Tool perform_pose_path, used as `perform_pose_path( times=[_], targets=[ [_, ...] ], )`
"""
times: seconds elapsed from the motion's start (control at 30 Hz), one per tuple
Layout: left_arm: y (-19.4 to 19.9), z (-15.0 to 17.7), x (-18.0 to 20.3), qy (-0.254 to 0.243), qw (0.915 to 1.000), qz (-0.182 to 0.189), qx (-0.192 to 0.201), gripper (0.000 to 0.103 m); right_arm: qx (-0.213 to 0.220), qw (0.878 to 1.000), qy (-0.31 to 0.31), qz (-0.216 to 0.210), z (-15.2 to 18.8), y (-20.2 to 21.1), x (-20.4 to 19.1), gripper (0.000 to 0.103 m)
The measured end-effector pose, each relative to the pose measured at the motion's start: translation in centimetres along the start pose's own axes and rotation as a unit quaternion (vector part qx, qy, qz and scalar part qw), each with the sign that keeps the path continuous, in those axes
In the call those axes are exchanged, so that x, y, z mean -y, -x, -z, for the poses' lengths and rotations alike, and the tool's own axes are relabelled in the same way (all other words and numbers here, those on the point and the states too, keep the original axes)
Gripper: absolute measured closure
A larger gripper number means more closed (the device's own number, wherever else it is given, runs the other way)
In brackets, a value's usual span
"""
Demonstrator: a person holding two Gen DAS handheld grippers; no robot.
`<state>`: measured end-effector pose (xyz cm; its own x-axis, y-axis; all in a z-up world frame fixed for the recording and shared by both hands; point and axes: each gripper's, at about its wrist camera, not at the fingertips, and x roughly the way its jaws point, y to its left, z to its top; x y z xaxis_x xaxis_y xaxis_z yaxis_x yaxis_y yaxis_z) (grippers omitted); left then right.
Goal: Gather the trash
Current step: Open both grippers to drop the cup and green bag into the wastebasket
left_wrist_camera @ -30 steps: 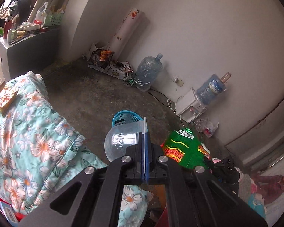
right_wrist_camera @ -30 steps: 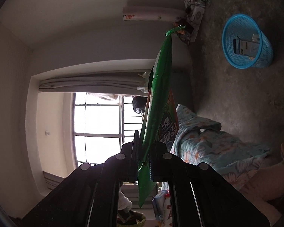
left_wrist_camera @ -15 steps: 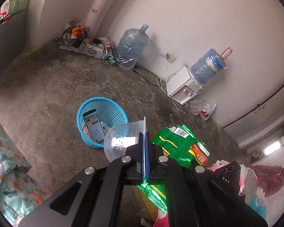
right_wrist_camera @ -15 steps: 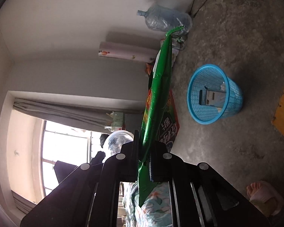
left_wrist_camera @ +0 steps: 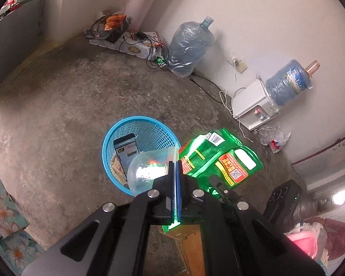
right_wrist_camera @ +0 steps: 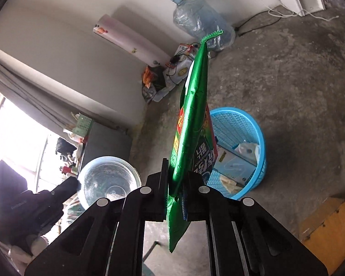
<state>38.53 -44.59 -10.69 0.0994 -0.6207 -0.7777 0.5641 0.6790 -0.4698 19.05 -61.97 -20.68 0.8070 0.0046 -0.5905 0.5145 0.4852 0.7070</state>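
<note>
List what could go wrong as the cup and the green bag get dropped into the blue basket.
1. The clear plastic cup, pinched by its rim in the left gripper, hangs over the near rim of the blue basket; released there, it might bounce out.
2. The green snack bag in the right gripper is broad and light; it may catch the rim or drift onto the floor.
3. A box already fills part of the basket.

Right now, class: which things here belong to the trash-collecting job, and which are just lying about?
Job:
left gripper holding clear plastic cup
right gripper holding green snack bag
blue basket

Lying about:
water jug
water dispenser
wooden box
</note>
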Motion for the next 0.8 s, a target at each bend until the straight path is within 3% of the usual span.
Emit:
perform_pose_path(
  times=[0.03,0.07,0.1,0.13,0.2,0.27,0.5,0.63,0.7,0.73,0.77,0.8],
  targets=[
    [-0.4,0.0,-0.2,0.001,1.0,-0.006,-0.001,0.103,-0.008,1.0,0.009,-0.002,0.1,-1.3,0.3,0.088],
    [-0.8,0.0,-0.5,0.002,0.9999,-0.01,-0.002,0.103,-0.024,1.0,0.013,0.008,0.2,-2.4,0.8,0.075],
    [-1.1,0.0,-0.8,0.004,0.9999,-0.014,-0.004,0.103,-0.045,0.998,0.009,0.035,0.7,-4.2,1.8,0.054],
    [-1.5,0.1,-1.0,0.006,0.9998,-0.018,-0.007,0.103,-0.067,0.996,0.005,0.064,1.3,-5.6,2.9,0.052],
    [-2.3,0.3,-1.4,0.01,0.9996,-0.024,-0.013,0.103,-0.094,0.991,0.0,0.097,2.4,-6.4,4.8,0.052],
    [-3.1,0.4,-1.5,0.01,0.9994,-0.028,-0.018,0.103,-0.095,0.99,-0.018,0.099,3.0,-5.7,6.3,0.052],
    [-6.4,-0.1,-0.1,0.002,0.9988,-0.037,-0.031,0.103,-0.024,0.994,-0.075,0.07,3.0,2.0,9.1,0.052],
    [-9.4,-0.9,1.2,-0.009,0.9978,-0.056,-0.033,0.102,-0.015,0.993,-0.093,0.067,2.8,3.3,10.5,0.052],
    [-11.8,-1.0,0.8,-0.002,0.9956,-0.073,-0.059,0.088,-0.023,0.992,-0.096,0.075,2.6,3.2,10.5,0.052],
    [-12.6,-0.8,0.3,0.012,0.9938,-0.084,-0.072,0.06,-0.029,0.992,-0.099,0.074,2.7,3.3,10.5,0.052],
    [-13.0,-0.6,-0.3,0.032,0.9924,-0.092,-0.076,0.053,-0.033,0.992,-0.102,0.072,2.7,3.1,10.4,0.052],
    [-12.9,-0.4,-0.9,0.052,0.9922,-0.087,-0.073,0.053,-0.036,0.992,-0.102,0.069,2.8,3.3,10.2,0.052]
  ],
)
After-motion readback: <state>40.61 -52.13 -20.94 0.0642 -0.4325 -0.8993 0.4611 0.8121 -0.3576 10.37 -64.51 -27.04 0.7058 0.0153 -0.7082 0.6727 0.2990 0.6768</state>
